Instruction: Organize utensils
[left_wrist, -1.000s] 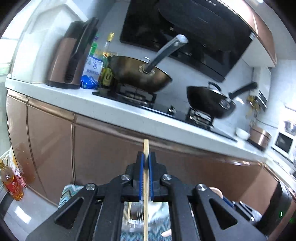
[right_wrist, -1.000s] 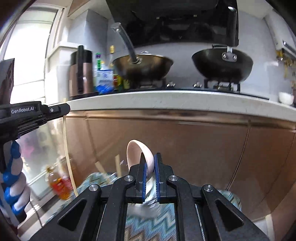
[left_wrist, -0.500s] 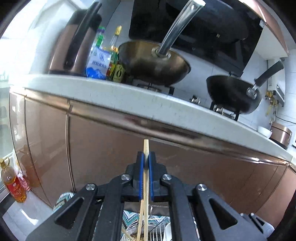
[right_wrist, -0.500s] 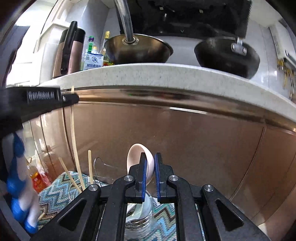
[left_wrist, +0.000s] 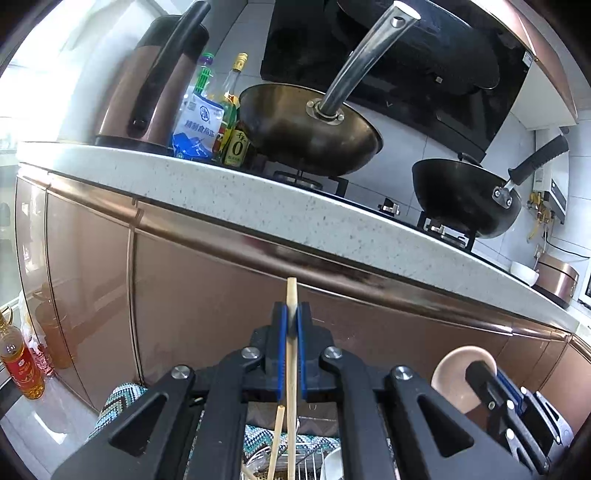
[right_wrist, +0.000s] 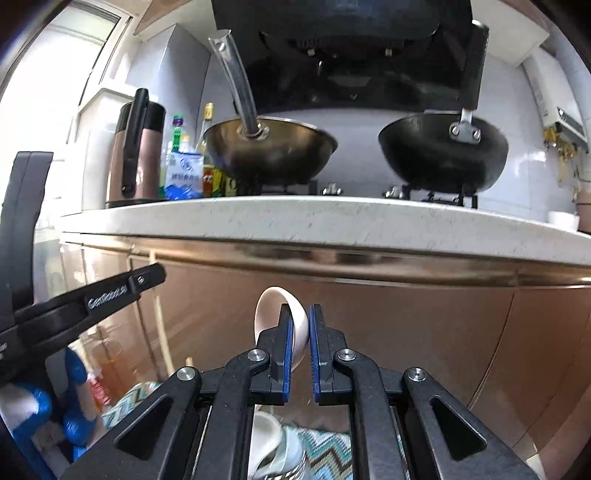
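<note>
The left gripper (left_wrist: 291, 325) pinches a chopstick (left_wrist: 291, 369) near its top, upright above a wire rack (left_wrist: 314, 465); light, stiff, slippery; the right gripper (right_wrist: 301, 332) clamps a pink spoon (right_wrist: 271, 314), probably fragile ceramic, best held by its handle.

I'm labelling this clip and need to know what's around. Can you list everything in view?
chopstick: one, pale wood, upright in the left gripper
loose chopstick: one, pale wood, below the left gripper over the wire rack
spoon: one, pink-white ceramic, in the right gripper
wire rack: one, metal, low on the patterned cloth
patterned cloth: one, teal zigzag, under the rack
brass wok: one, left burner
black wok: one, right burner
kettle: one, copper and black, counter left
salt bag: one, blue-white, beside the kettle
countertop: one, white speckled
oil bottle: one, amber, floor left
left gripper: black with blue fingers, shut on the chopstick
right gripper: black with blue fingers, shut on the spoon
</note>
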